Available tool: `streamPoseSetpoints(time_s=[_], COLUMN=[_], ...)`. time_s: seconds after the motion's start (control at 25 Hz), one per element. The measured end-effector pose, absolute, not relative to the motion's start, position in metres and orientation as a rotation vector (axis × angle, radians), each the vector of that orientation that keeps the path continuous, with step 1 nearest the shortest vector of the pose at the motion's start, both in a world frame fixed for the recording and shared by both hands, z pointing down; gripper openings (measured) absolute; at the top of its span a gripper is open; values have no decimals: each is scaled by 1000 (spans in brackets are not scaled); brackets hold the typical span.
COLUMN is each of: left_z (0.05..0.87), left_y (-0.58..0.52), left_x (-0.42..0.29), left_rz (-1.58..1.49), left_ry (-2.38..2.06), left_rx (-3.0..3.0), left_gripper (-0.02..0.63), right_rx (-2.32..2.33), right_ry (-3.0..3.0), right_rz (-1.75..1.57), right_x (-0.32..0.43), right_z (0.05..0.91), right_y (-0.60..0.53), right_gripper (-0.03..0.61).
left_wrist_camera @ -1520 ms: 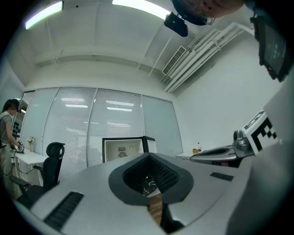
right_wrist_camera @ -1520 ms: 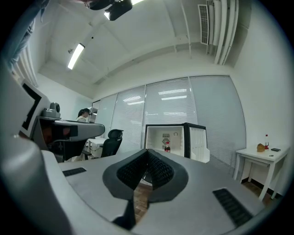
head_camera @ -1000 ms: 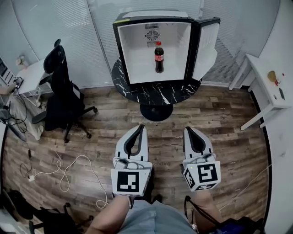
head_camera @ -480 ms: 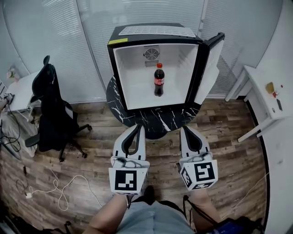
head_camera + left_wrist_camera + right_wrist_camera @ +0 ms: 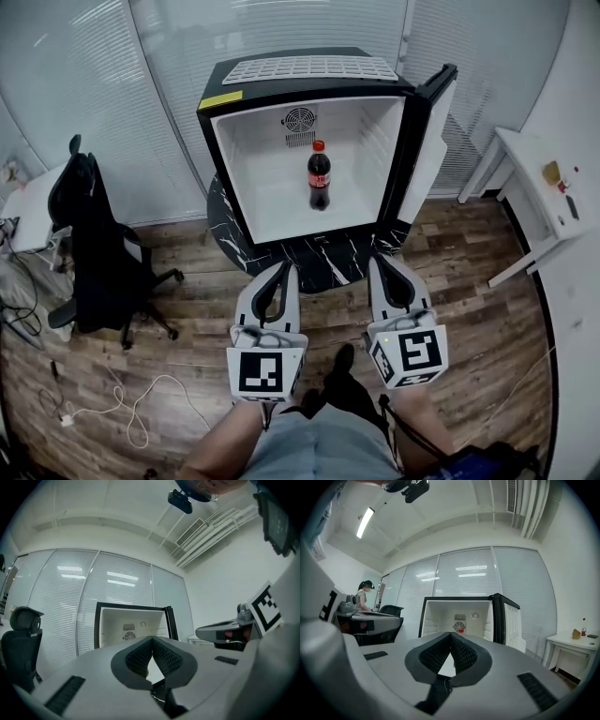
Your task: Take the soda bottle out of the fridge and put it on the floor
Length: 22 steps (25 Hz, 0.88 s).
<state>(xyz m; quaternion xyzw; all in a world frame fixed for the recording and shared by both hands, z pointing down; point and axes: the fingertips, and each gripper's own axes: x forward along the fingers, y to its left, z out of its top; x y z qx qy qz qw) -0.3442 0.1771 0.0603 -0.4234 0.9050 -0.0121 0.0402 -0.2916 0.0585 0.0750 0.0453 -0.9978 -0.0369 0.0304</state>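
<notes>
In the middle of the fridge (image 5: pixel 309 67), on its white floor and clear of every wall: the bottle (image 5: pixel 319 176), upright, dark cola, red cap, red label band. Small and plastic, so probably light enough for one claw, yet full, with its heft low down. Likely stiff while sealed, smooth, round, perhaps damp from the cold, so apt to slip or twist. Best taken across the body at or just under the label, jaws level, not by the narrow neck. Easy to tip with a nudge, unlikely to break.

Around it, a smooth white liner, a round fan grille (image 5: pixel 299 119) on the back wall, a glossy black shell, and the door (image 5: pixel 427 141) swung wide to the right. Underneath, a round black table (image 5: pixel 323 258) with white marble veining.

Short of the table, left gripper (image 5: pixel 284 269) and right gripper (image 5: pixel 382 264), side by side, aimed at the fridge. On each, ribbed dark pads pressed together at the tips, nothing between. Must spread before any grasp.

Below, a wood-plank floor (image 5: pixel 469 281), flat and matte, fit for standing the bottle. Off left, a black chair (image 5: pixel 94 244); off right, a white desk (image 5: pixel 534 178).
</notes>
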Motion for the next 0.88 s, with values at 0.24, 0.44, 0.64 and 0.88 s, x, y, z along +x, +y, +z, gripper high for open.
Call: streamPoseSetpoints(time_s=[0.24, 0.44, 0.64, 0.88], left_z=[82, 80, 79, 84], left_y=[151, 122, 86, 52], left_x=[-381, -420, -464, -508], left_rz=[-70, -96, -97, -129], left_ry=[2821, 2841, 2870, 2925], left_rx=[-1291, -1249, -1192, -1105], left_gripper=[12, 12, 12, 12], right_rx=[123, 67, -22, -150], right_ry=[-3073, -3070, -3065, -3060], right_rz=[-100, -77, -57, -46], right_x=[-328, -371, -423, -478], right_z=[84, 90, 93, 92], right_y=[30, 0, -30, -59], right_gripper=[14, 14, 14, 14])
